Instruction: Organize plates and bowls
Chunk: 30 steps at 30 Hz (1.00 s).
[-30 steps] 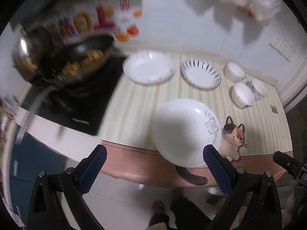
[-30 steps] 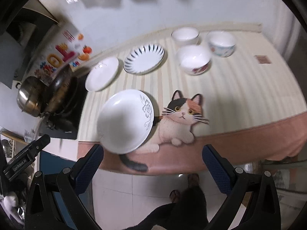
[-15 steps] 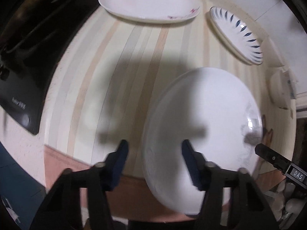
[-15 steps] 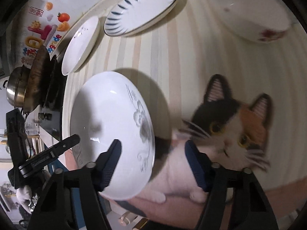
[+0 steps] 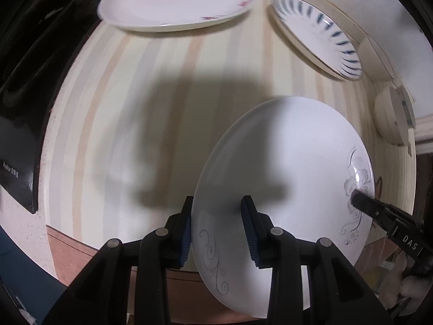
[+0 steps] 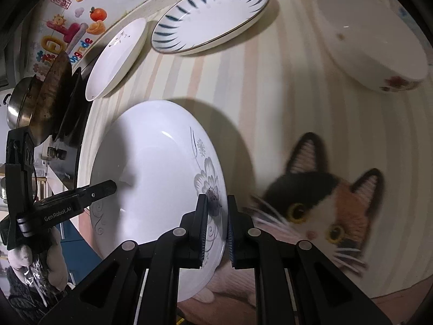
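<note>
A white plate with a grey flower print (image 5: 292,168) (image 6: 154,168) lies at the near edge of the striped counter. My left gripper (image 5: 217,230) straddles its left rim, one finger inside and one outside, with a gap still showing. My right gripper (image 6: 217,227) is closed on the plate's right rim at the flower. A pink-sprigged white plate (image 5: 176,2) (image 6: 116,59) and a blue-striped plate (image 5: 319,35) (image 6: 211,16) lie further back. A bowl with red flowers (image 6: 373,40) stands at the right, and bowls (image 5: 392,119) also show in the left wrist view.
A cat-shaped mat (image 6: 311,205) lies right of the held plate. A black cooktop (image 5: 21,124) with a wok (image 6: 54,92) and a steel pot (image 6: 19,103) stands at the left. The counter's front edge (image 5: 67,246) is just below the grippers.
Both grippers have moved in onto the flower plate and narrowed their fingers. The right one has closed on the right rim; the left one now straddles the left rim.
</note>
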Each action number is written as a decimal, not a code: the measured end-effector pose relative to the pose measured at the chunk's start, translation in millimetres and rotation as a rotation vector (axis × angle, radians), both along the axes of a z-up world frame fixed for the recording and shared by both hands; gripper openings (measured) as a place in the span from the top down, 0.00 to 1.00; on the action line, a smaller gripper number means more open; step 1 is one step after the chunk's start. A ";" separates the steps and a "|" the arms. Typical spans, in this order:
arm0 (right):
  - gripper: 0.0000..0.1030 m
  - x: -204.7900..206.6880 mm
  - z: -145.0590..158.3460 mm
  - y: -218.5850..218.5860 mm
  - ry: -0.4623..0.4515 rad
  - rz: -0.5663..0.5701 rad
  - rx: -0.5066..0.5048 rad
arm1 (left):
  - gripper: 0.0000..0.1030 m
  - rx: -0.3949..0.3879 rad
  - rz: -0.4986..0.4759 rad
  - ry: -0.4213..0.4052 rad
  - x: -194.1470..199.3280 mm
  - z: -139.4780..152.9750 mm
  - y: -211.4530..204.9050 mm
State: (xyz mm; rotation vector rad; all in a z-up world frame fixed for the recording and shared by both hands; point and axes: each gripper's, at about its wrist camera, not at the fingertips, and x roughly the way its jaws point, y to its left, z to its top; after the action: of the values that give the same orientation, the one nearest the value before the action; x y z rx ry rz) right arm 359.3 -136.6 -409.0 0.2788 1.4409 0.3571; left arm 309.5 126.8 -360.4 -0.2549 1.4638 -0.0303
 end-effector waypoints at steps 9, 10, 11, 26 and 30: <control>0.86 -15.8 17.4 -61.6 -0.016 -0.092 -0.010 | 0.69 -0.015 -0.107 -0.019 -0.5 17.7 -59.3; 0.86 -17.7 18.4 -68.1 -0.017 -0.103 -0.013 | 0.69 -0.016 -0.119 -0.019 0.0 18.6 -65.4; 0.86 -19.9 18.9 -76.4 -0.019 -0.112 -0.015 | 0.69 -0.018 -0.133 -0.021 -0.1 19.6 -72.0; 0.86 -38.4 5.6 -113.0 0.003 -0.188 0.001 | 0.69 0.031 -0.184 -0.011 12.5 5.0 -121.4; 0.86 -39.5 3.3 -117.8 0.010 -0.194 0.007 | 0.69 0.034 -0.188 -0.006 12.3 5.5 -123.8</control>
State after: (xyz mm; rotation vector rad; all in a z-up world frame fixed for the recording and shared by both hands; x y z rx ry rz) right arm 319.8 -254.4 -405.7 0.4227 1.4094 0.2029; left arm 321.8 3.0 -354.9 -0.0890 1.4776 -0.1582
